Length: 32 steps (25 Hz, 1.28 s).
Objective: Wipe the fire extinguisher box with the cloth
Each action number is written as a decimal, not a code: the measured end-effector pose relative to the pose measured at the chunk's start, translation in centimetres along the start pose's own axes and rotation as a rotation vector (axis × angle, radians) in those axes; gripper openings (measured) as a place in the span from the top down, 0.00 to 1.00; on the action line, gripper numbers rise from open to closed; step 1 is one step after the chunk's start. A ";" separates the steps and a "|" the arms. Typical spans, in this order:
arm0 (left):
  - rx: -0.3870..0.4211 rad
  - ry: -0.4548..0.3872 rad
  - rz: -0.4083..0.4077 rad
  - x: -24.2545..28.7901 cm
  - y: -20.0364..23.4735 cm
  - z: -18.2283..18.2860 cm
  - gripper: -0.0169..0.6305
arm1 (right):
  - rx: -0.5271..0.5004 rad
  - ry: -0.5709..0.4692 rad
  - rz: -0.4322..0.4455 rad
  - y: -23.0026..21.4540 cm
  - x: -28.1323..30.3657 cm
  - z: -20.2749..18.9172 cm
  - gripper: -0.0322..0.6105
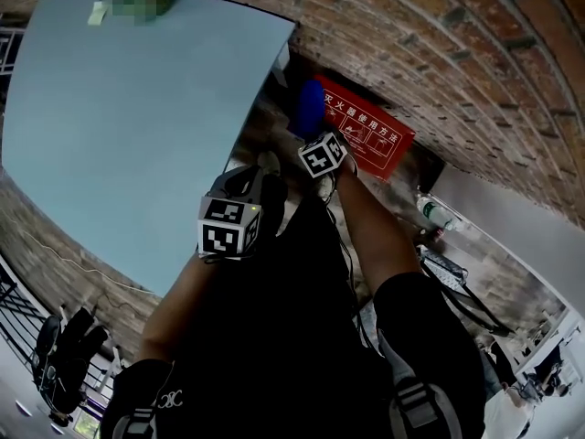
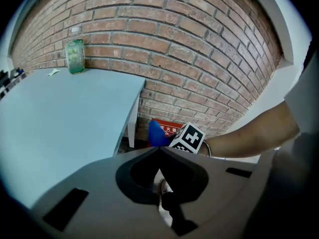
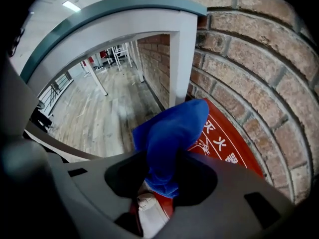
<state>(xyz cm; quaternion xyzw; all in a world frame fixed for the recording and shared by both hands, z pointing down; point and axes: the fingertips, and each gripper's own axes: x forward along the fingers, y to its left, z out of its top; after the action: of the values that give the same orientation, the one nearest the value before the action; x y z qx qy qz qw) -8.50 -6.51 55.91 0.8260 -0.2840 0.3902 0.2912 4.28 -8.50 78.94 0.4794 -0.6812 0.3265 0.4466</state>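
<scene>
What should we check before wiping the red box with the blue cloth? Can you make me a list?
1. Blue cloth held by the right gripper: ok, jaws shut on it.
2. Cloth in front of the fire extinguisher box: ok.
3. Cloth pressing on the box: cannot tell.
4. Left gripper out of the way: ok, shut, empty, back from the box.
</scene>
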 end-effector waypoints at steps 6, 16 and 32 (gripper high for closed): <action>0.037 0.002 -0.013 0.5 -2.0 0.5 0.97 | 0.069 0.005 -0.023 -1.6 -1.2 -3.1 0.71; 0.086 0.013 -0.041 1.7 -6.8 1.0 0.97 | 0.289 0.027 -0.054 -5.2 -4.5 -10.6 0.71; 0.167 0.011 -0.087 4.0 -15.3 3.2 0.97 | 0.503 0.096 -0.068 -10.1 -8.8 -20.8 0.71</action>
<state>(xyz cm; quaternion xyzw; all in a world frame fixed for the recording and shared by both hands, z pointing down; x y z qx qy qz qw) 5.85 0.54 53.50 0.8567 -0.2128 0.4042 0.2398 21.19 9.56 79.06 0.5818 -0.5402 0.4929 0.3560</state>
